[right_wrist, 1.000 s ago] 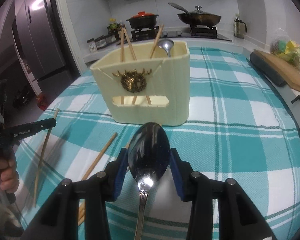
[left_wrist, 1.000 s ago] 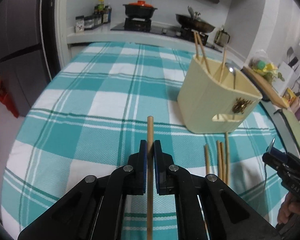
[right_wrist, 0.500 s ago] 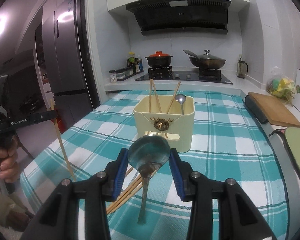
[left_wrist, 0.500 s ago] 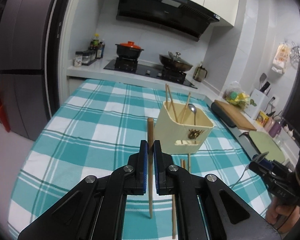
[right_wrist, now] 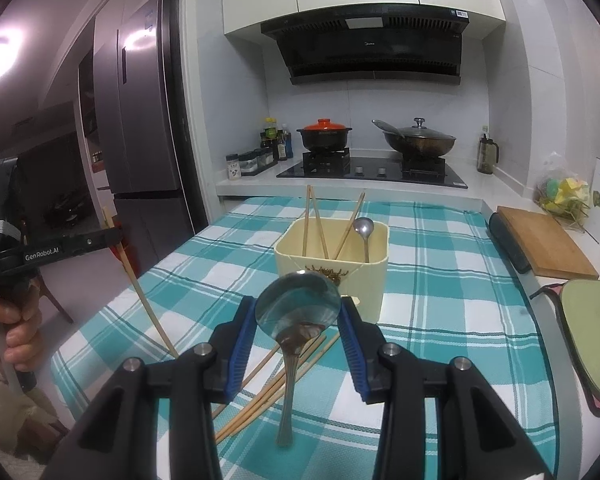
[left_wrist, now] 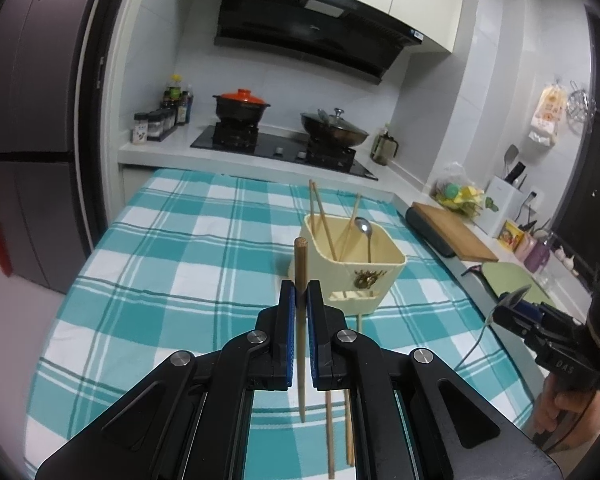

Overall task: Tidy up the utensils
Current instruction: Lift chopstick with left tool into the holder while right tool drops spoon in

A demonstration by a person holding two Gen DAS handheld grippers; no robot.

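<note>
My left gripper (left_wrist: 301, 294) is shut on a wooden chopstick (left_wrist: 301, 264) that stands upright between its blue pads, lifted off the cloth. My right gripper (right_wrist: 298, 308) is shut on a steel spoon (right_wrist: 296, 304), its bowl clamped between the pads and its handle hanging down. Ahead of both stands the cream utensil holder (left_wrist: 356, 264) (right_wrist: 332, 264) with three chopsticks and a small spoon (right_wrist: 363, 228) in it. Loose chopsticks (right_wrist: 276, 384) (left_wrist: 330, 432) lie on the checked cloth in front of the holder. The left gripper (right_wrist: 114, 236) also shows at the left of the right wrist view, the right gripper (left_wrist: 508, 310) at the right of the left wrist view.
The table wears a teal and white checked cloth (left_wrist: 180, 272). Behind it is a stove with a red-lidded pot (right_wrist: 324, 136) and a wok (right_wrist: 418, 140). A cutting board (right_wrist: 544, 240) and a green mat (right_wrist: 592, 320) lie on the right. A fridge (right_wrist: 140, 140) stands at the left.
Both grippers have risen and pulled back from the holder, carrying the chopstick and the spoon up off the cloth. The holder now looks smaller and farther away.
</note>
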